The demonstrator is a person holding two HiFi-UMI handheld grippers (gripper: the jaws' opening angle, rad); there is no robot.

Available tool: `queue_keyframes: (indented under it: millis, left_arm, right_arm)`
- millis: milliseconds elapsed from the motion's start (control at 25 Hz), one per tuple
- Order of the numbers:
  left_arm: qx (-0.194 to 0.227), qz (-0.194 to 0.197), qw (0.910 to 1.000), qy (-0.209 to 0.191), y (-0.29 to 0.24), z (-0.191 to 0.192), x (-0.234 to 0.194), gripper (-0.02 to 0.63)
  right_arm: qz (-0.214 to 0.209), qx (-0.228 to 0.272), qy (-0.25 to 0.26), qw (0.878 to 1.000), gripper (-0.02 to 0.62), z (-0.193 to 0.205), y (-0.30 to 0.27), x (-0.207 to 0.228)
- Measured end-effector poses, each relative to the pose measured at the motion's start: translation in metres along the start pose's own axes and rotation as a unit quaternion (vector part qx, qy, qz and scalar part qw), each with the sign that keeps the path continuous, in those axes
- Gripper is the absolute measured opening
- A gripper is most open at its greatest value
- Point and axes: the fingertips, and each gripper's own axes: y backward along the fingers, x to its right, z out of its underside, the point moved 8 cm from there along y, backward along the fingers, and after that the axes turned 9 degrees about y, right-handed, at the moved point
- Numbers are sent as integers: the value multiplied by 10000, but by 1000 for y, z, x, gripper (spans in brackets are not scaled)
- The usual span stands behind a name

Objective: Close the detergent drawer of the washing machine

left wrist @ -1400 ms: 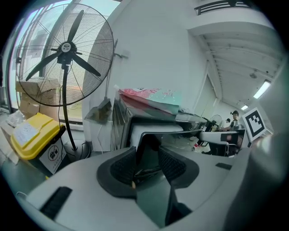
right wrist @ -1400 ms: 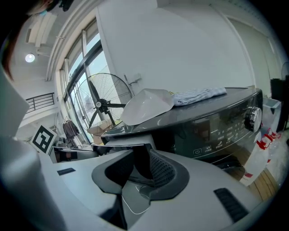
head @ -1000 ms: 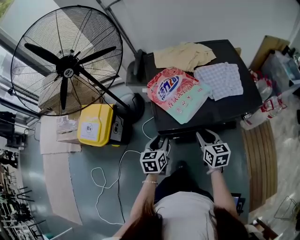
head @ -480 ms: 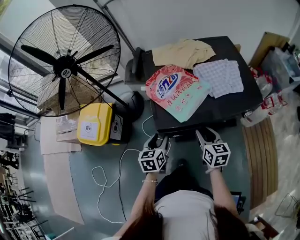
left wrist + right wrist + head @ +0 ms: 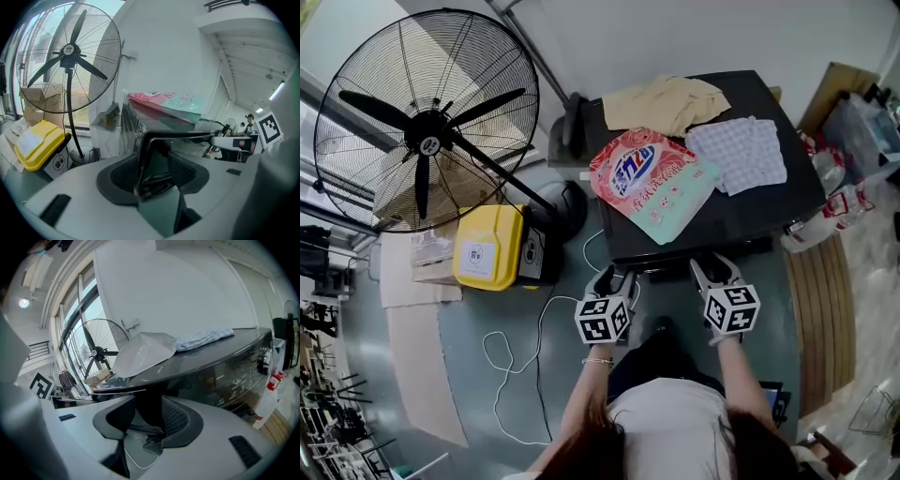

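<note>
Two grippers sit at the front top edge of the washing machine (image 5: 750,211). Left gripper (image 5: 615,278) and right gripper (image 5: 715,270) are both released, and their jaws have just been opening. At that edge the detergent drawer (image 5: 154,140) sticks out: its dark front frame stands between the left jaws, and a dark part of it between the right ones (pads look clear of it, no grip). No clamp should be needed: set the jaw tips square on the drawer front, push straight into the machine with even load on both sides to avoid skew, and stop at flush.
</note>
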Motion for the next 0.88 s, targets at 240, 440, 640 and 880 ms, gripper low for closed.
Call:
queue_keyframes:
  millis: [240, 440, 640, 880]
  left_arm:
    - [30, 64, 9999, -99, -1, -1, 0, 204]
    - [53, 109, 9999, -97, -1, 1, -2, 204]
    - [36, 88, 9999, -75, -2, 0, -2, 204]
    - [23, -13, 10000, 37, -7, -4, -2, 204]
  right_arm:
    - [-2, 27, 29, 10000, 181, 0, -1, 0]
    - [32, 23, 4, 10000, 181, 1, -2, -1]
    - [51, 36, -36, 10000, 181, 1, -3, -1]
    - [238, 50, -248, 9994, 193, 1, -5, 2]
